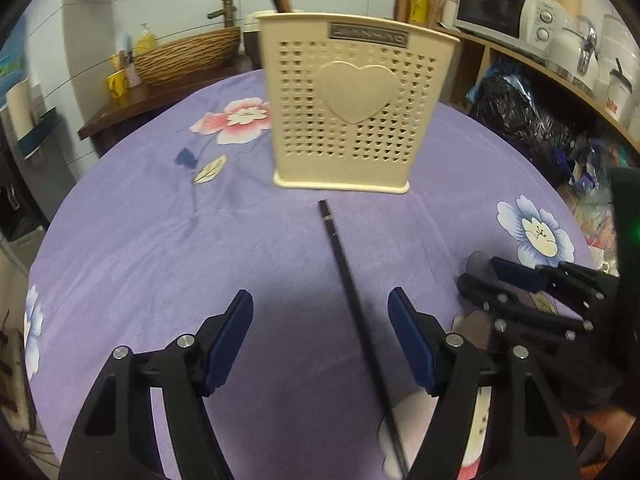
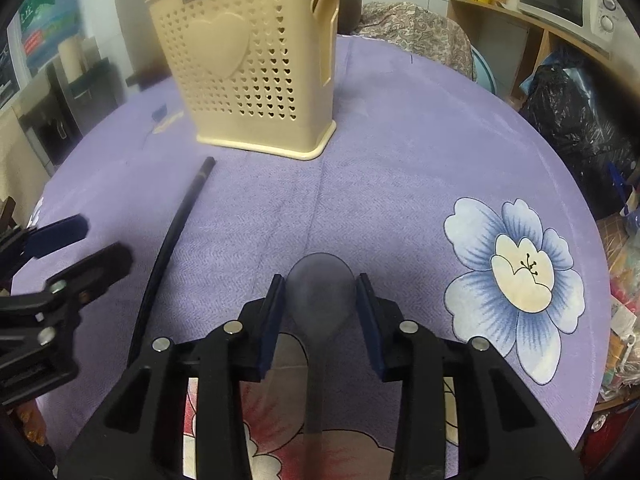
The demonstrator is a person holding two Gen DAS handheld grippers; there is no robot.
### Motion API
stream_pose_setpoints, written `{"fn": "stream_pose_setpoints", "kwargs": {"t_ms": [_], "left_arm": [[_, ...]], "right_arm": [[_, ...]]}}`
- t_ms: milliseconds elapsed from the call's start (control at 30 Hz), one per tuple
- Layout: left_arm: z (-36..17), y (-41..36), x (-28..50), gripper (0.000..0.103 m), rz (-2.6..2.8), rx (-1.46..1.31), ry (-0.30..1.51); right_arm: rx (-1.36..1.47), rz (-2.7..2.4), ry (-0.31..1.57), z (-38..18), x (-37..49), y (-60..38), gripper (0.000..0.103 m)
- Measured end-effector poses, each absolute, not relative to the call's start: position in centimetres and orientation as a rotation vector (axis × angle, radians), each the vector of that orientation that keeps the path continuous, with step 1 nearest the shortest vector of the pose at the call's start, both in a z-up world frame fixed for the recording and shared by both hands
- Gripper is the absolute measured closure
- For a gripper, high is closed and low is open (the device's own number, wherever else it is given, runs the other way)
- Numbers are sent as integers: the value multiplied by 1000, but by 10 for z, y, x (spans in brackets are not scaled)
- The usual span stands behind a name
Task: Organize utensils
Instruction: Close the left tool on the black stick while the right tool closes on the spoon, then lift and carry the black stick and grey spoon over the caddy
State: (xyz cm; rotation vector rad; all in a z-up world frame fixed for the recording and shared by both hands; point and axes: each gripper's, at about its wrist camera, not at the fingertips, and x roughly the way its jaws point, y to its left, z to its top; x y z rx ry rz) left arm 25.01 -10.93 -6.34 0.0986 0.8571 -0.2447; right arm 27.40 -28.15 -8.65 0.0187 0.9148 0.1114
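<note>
A beige perforated utensil holder (image 1: 352,108) with a heart on its front stands upright on the purple floral tablecloth (image 1: 160,240); it also shows in the right wrist view (image 2: 248,68). A black chopstick (image 1: 352,292) lies on the cloth in front of it, between the fingers of my open left gripper (image 1: 320,340), and shows in the right view (image 2: 168,248). A translucent grey spoon (image 2: 320,304) lies on the cloth, its bowl between the pads of my right gripper (image 2: 320,308), which stands partly open around it. The right gripper shows in the left view (image 1: 500,276).
A wooden shelf with a white microwave (image 1: 500,12) and kettles runs along the right. Black plastic bags (image 1: 520,116) sit below it. A woven basin (image 1: 188,56) and a tap stand on a side table at the back left. The table edge curves round both sides.
</note>
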Motion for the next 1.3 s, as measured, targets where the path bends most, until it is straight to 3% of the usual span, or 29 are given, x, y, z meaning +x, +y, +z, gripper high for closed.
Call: {"fn": "stream_pose_setpoints", "kwargs": {"t_ms": [133,467,633,967,1300], "left_arm": [[-75,-121,286,49,-210,118,903],[-84,-140,320,71,-179,147,928],[-84,-149,320,93,-183,171,920],[-75,-141,320,93,-190,117,895],[6,-106,286,93,-228,12,702]], "right_arm": [[28,117,909,-87,272,-284,66],[4,108,899,-88,270,-279,66],[13,107,898,-88,270,-279,66],[55,134,882,-82,271,-282,66],[119,222,786,-26,262,-287,66]]}}
